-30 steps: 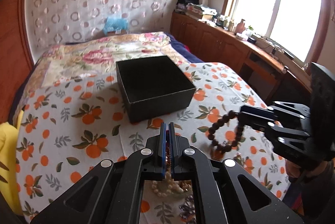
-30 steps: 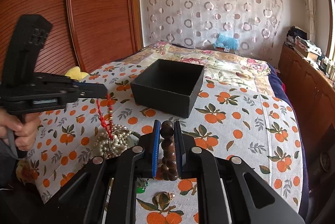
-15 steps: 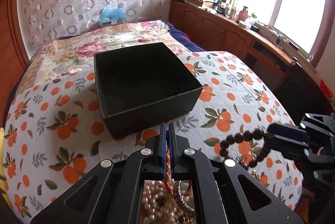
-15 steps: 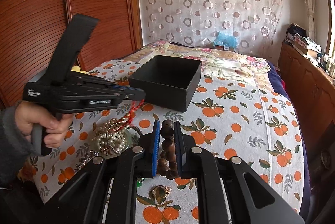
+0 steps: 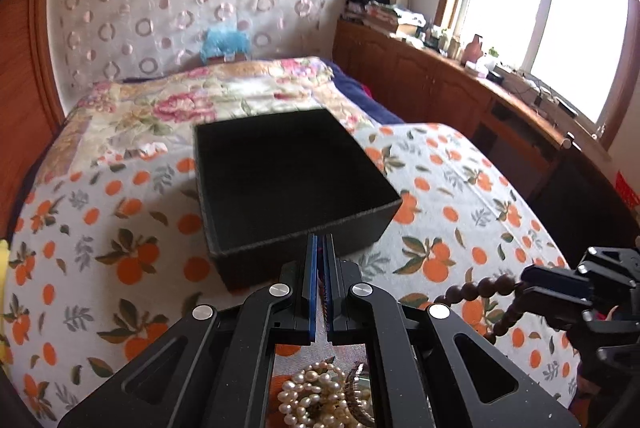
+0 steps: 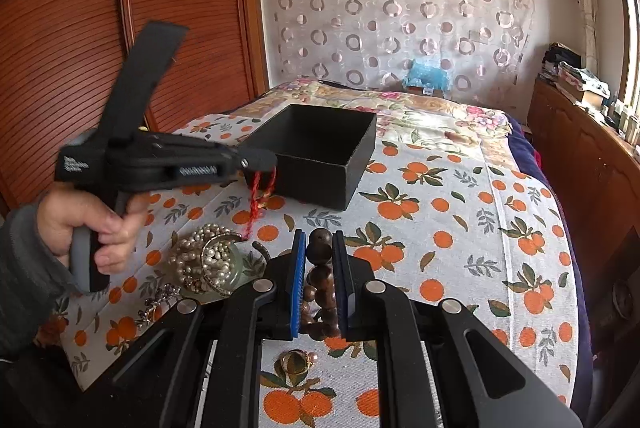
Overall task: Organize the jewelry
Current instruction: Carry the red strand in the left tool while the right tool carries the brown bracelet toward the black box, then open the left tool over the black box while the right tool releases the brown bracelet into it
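A bed covered in an orange-print cloth [image 6: 440, 196] carries an open black box [image 5: 288, 180]. The left hand-held gripper [image 5: 320, 248] is nearly closed, pinching a red cord [image 6: 262, 188] that hangs from its tip just beside the box's near corner, down toward a heap of pearl jewelry [image 6: 204, 260] on the cloth. The person's left hand [image 6: 92, 224] grips its handle. The right hand-held gripper [image 6: 319, 248] is clamped on a dark wooden bead bracelet [image 6: 318, 280], whose loop dangles between and below its blue-padded fingers [image 6: 298, 284], short of the box. A gold ring [image 6: 294, 362] lies on the cloth beneath it.
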Demonstrator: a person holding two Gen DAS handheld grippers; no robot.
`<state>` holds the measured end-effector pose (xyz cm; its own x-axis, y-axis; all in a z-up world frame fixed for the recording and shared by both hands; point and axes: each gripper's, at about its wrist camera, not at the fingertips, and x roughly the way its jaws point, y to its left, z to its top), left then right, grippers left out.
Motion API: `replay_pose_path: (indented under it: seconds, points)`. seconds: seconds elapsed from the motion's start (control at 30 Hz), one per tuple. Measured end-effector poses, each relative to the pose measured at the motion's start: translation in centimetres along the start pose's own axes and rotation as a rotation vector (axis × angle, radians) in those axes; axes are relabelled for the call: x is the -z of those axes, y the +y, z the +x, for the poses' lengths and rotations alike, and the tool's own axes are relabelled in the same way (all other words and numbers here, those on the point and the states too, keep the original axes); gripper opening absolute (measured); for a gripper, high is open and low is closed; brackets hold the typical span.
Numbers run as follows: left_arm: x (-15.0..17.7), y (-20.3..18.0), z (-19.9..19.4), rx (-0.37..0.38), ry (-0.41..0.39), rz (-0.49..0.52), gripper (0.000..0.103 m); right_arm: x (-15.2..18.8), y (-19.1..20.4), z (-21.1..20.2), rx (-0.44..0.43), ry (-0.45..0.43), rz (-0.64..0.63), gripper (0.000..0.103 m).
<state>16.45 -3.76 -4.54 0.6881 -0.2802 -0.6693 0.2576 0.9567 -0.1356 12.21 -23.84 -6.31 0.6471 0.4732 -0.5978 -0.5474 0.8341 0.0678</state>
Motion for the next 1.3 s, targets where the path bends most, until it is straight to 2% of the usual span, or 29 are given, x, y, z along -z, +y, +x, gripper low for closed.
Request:
replay_pose_path:
  seconds: [0.1, 0.27, 0.57, 1.0, 1.3]
  points:
    - [-0.5, 0.1, -1.7, 0.001, -0.047, -0.009, 0.002, 0.0, -0.1, 0.0, -0.002, -0.002, 0.0, 0.015]
    - [-1.3, 0.3, -2.7, -0.006, -0.072, -0.008, 0.002, -0.5, -0.1, -0.2, 0.001, -0.016, 0.0, 0.015]
    - [-2.8, 1.5, -3.4, -0.032, -0.099, -0.006, 0.002, -4.6, 0.1, -0.6, 0.015, -0.076, -0.033, 0.015]
    - [-6.2, 2.7, -0.7, -0.076, -0.093, 0.001, 0.002, -11.9, 0.2, 0.5, 0.034, -0.141, -0.089, 0.015]
    - [-5.1, 4.1, -0.9, -0.081, -0.078, -0.03, 0.007, -14.3, -0.5, 3.0, 0.039, -0.12, -0.089, 0.015]
